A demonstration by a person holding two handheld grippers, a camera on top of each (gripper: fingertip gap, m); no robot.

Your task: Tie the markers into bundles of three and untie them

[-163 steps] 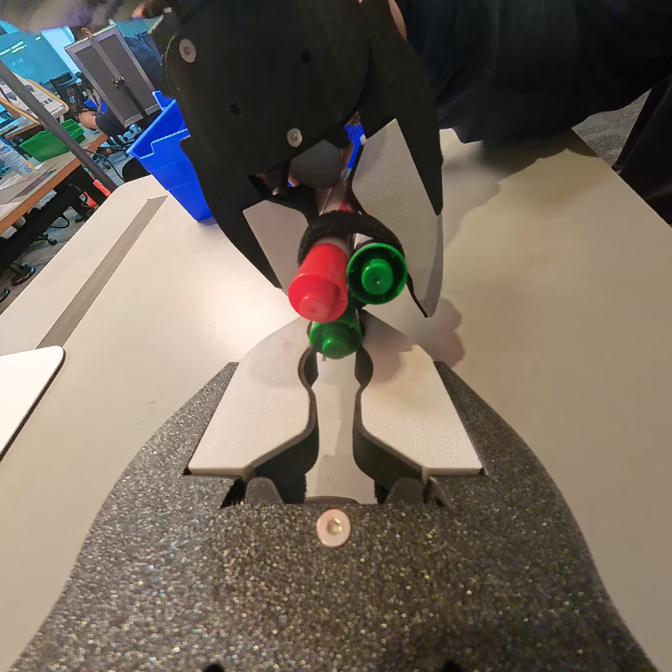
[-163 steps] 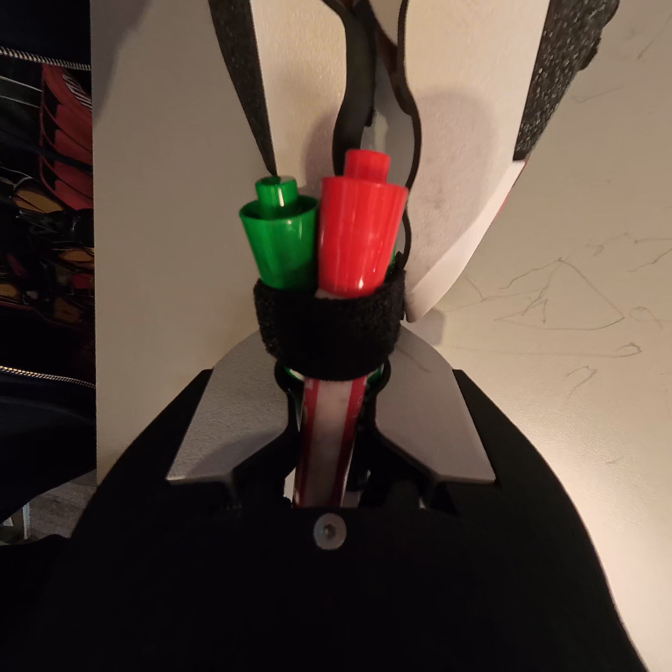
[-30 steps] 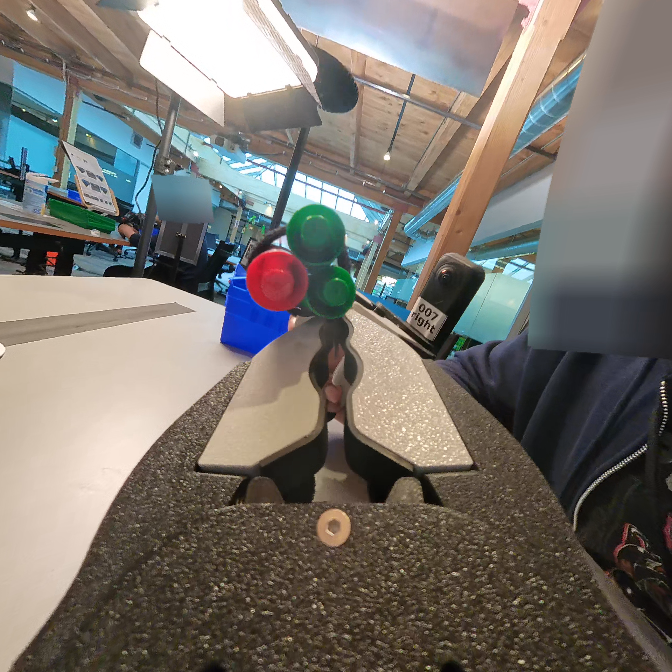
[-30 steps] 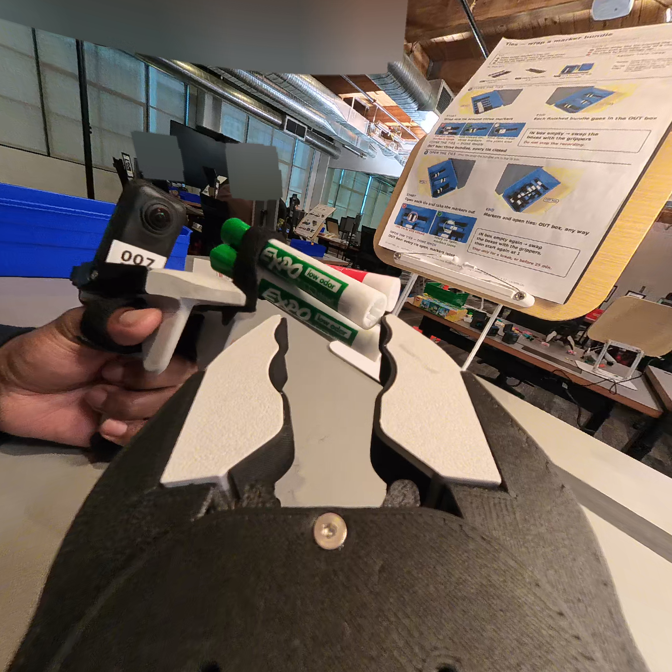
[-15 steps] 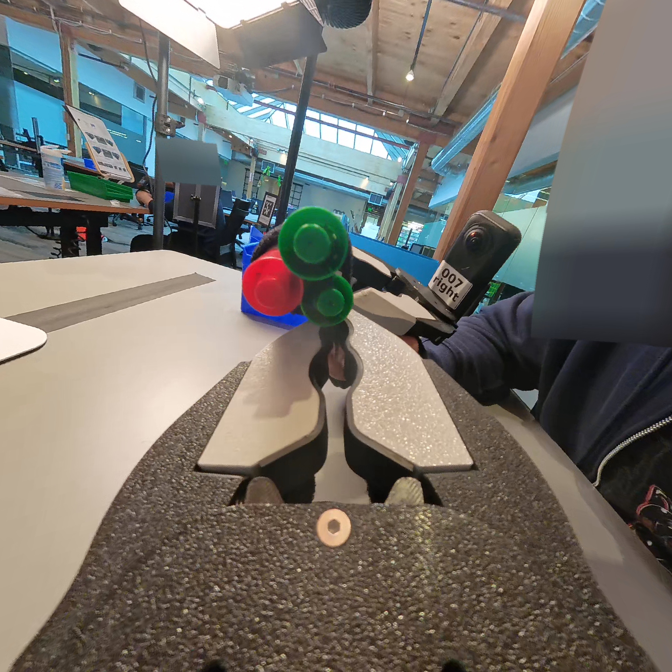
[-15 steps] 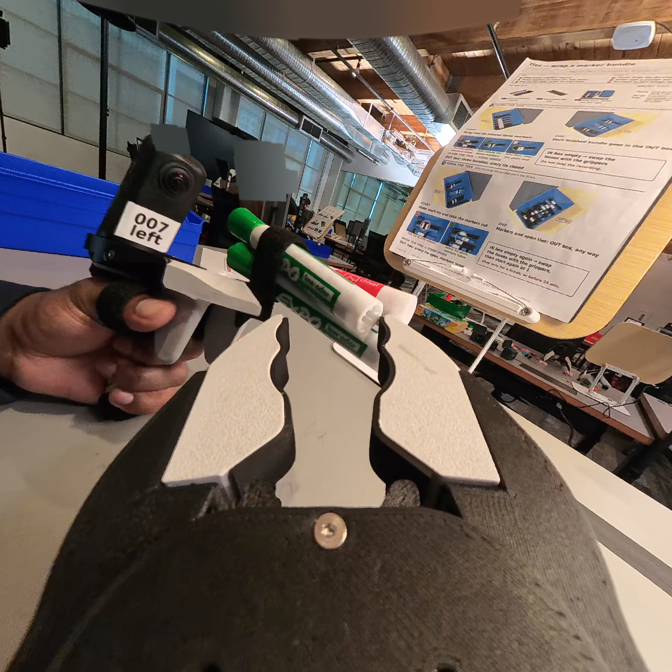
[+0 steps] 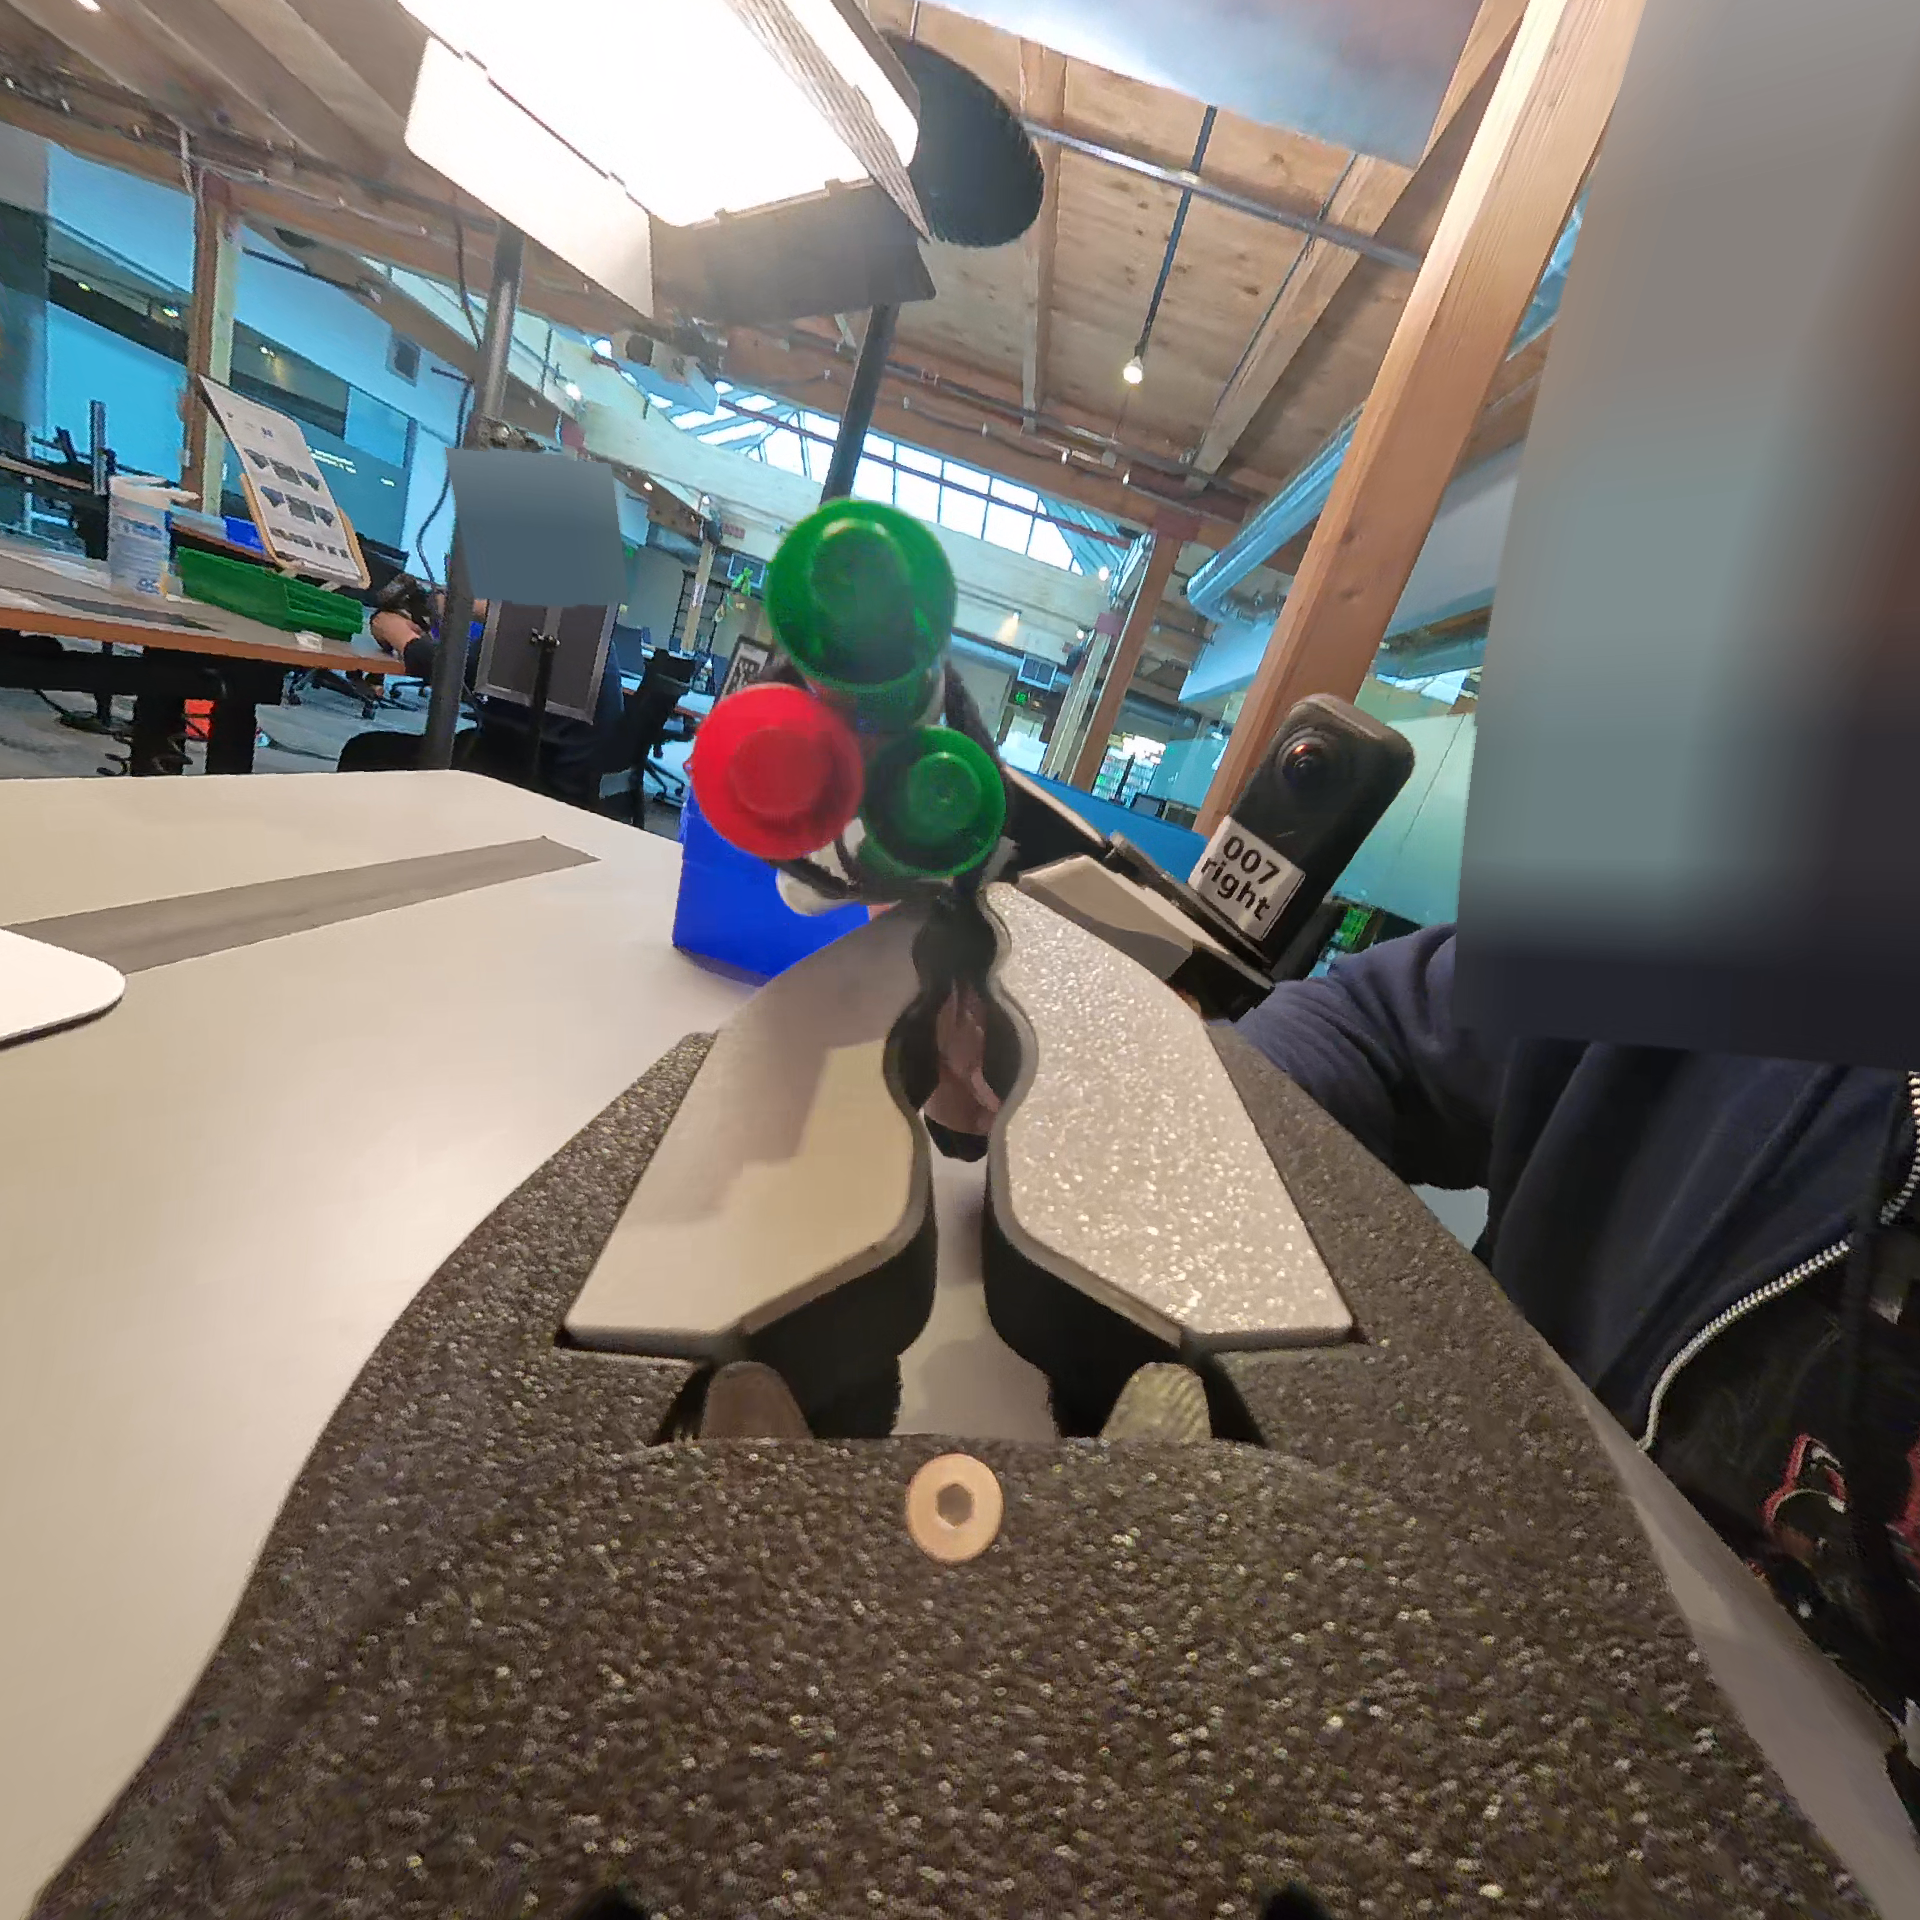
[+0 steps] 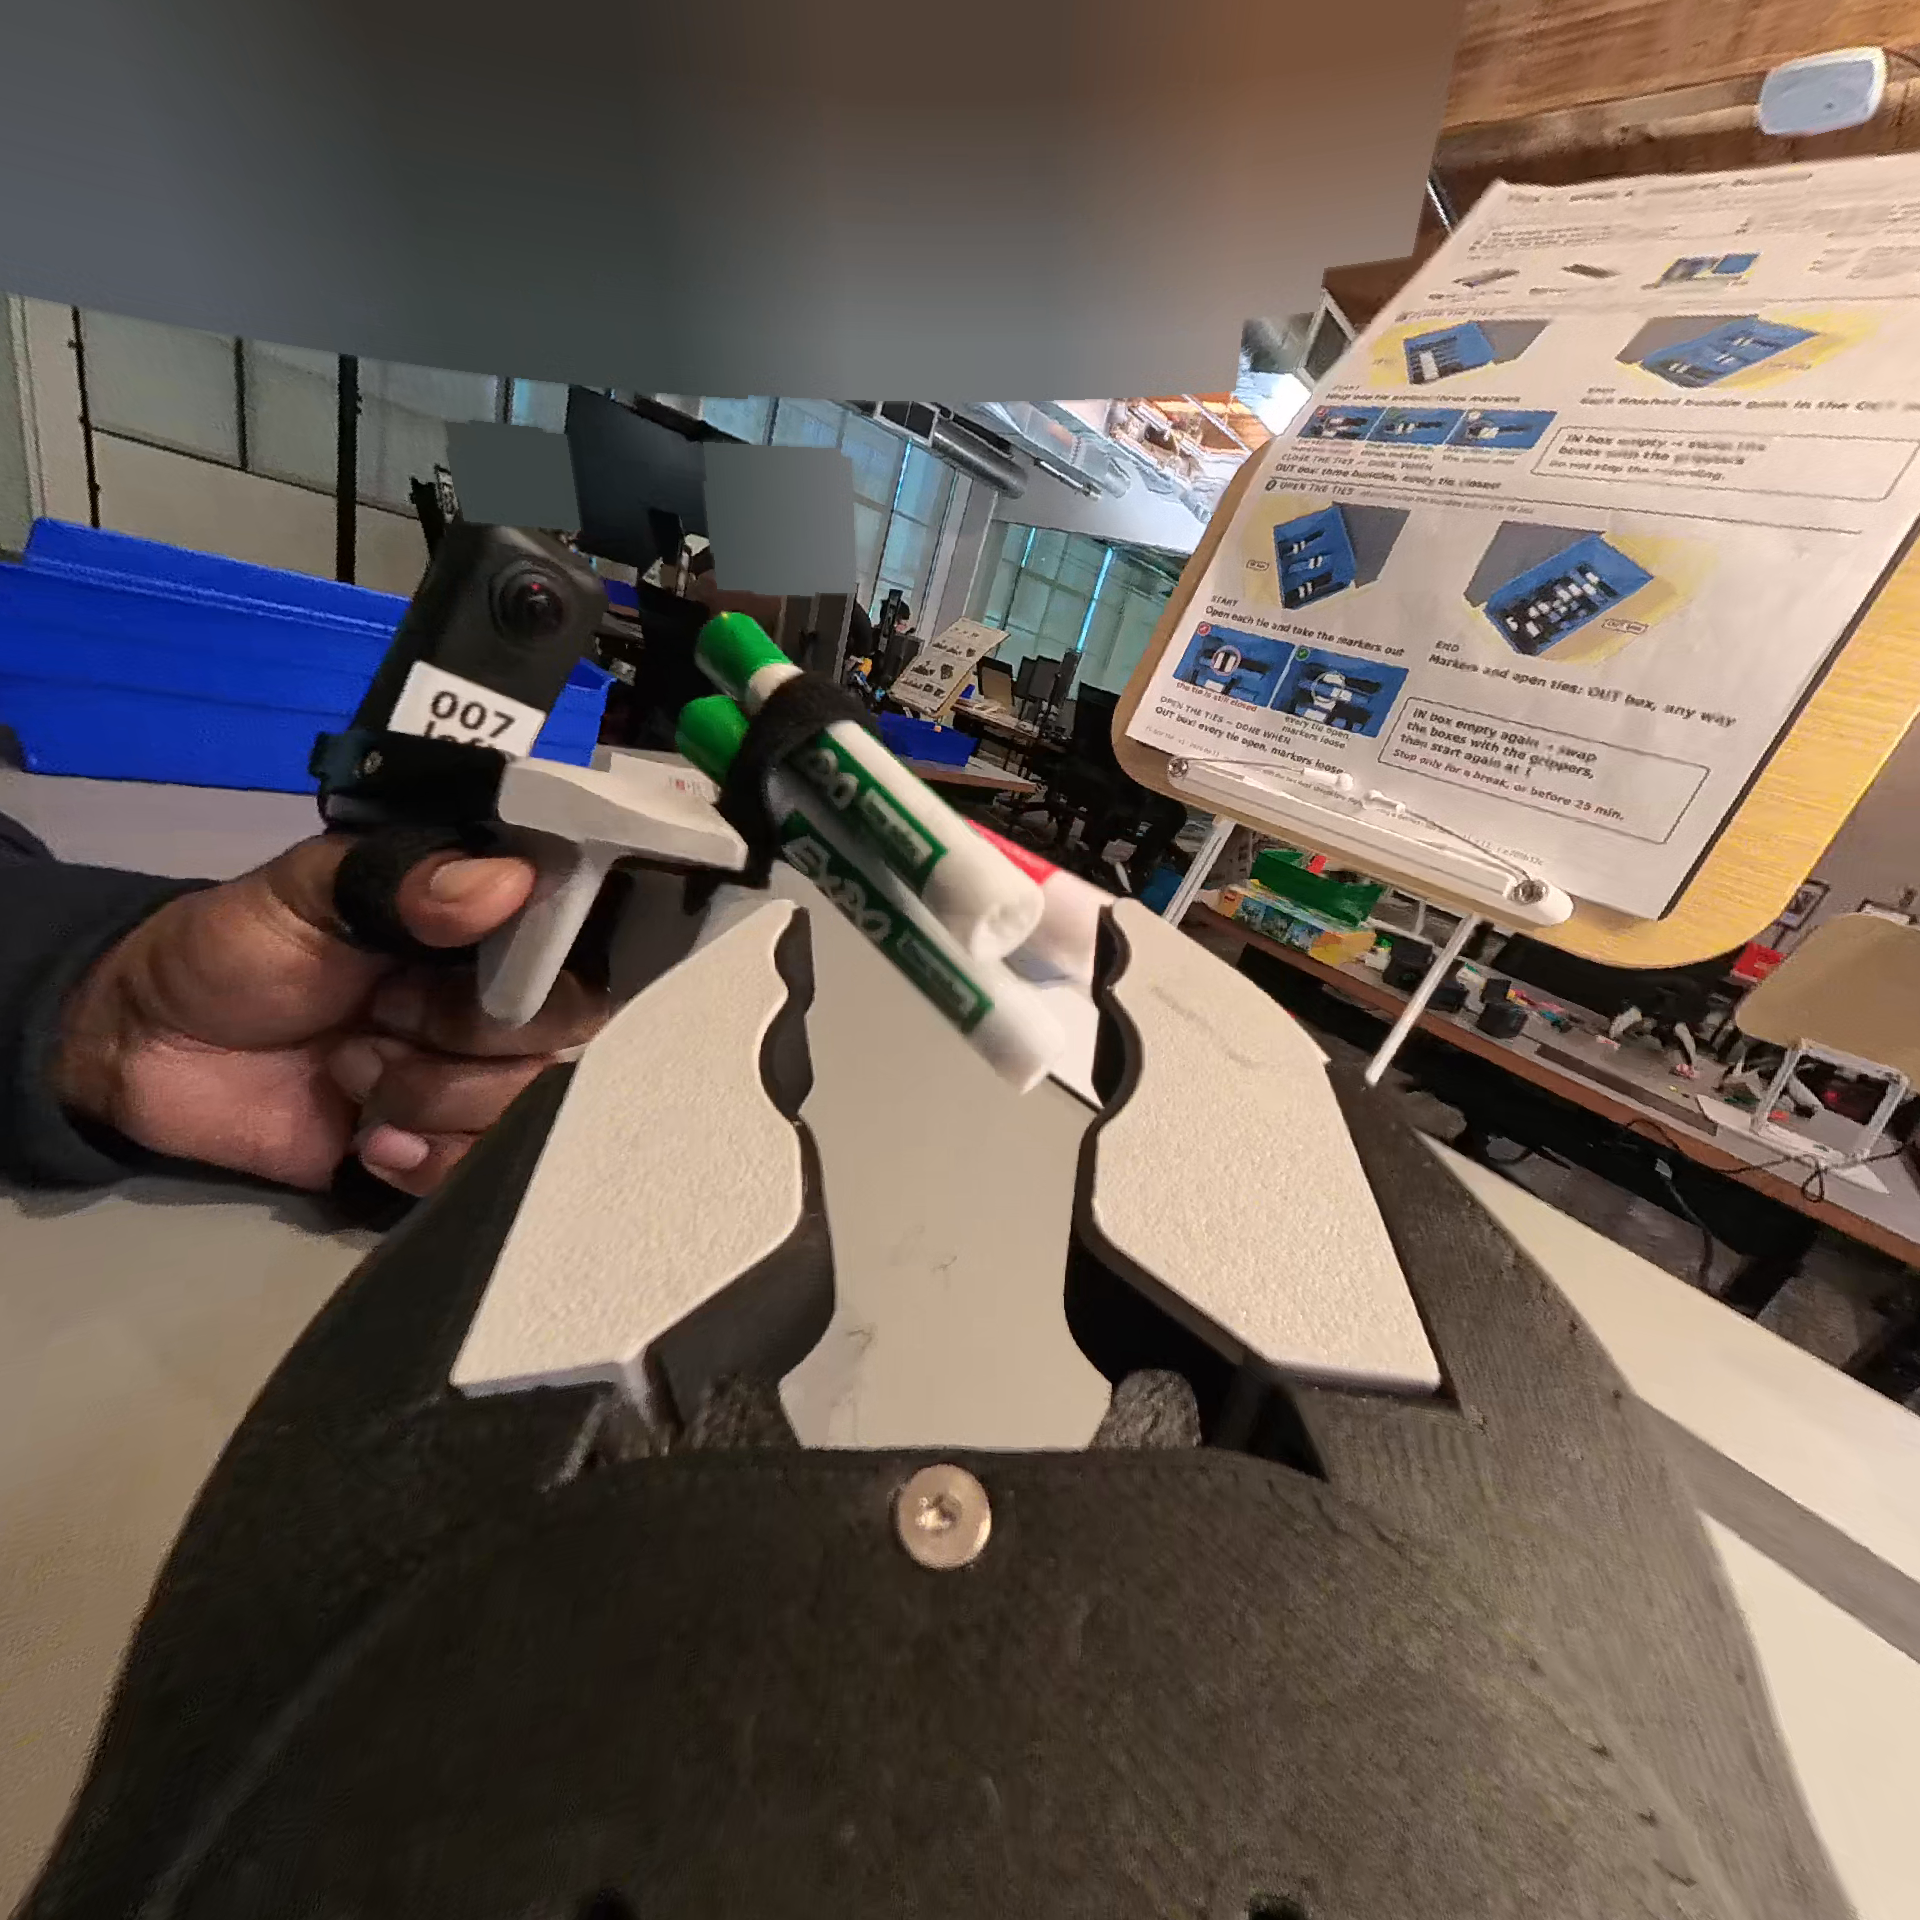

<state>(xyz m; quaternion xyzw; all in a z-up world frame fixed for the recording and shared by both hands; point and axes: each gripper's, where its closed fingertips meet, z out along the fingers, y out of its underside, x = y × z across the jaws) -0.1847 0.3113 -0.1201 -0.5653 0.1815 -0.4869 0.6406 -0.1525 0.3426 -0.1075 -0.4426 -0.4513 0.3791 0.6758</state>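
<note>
Our left gripper point(image 7: 951, 925) is pinched on the black tie point(image 8: 800, 743) binding 3 markers point(image 8: 904, 883), raised just ahead; our right gripper point(image 8: 945, 966) gapes empty beneath their tails; next, we judge, binning the bundle.

an exposed timber ceiling point(image 7: 1122, 239) and wooden post point(image 7: 1382, 416) are observed; a lit panel lamp point(image 7: 644, 114) is mounted overhead; distant desks point(image 8: 1621, 1081) are noted.
</note>
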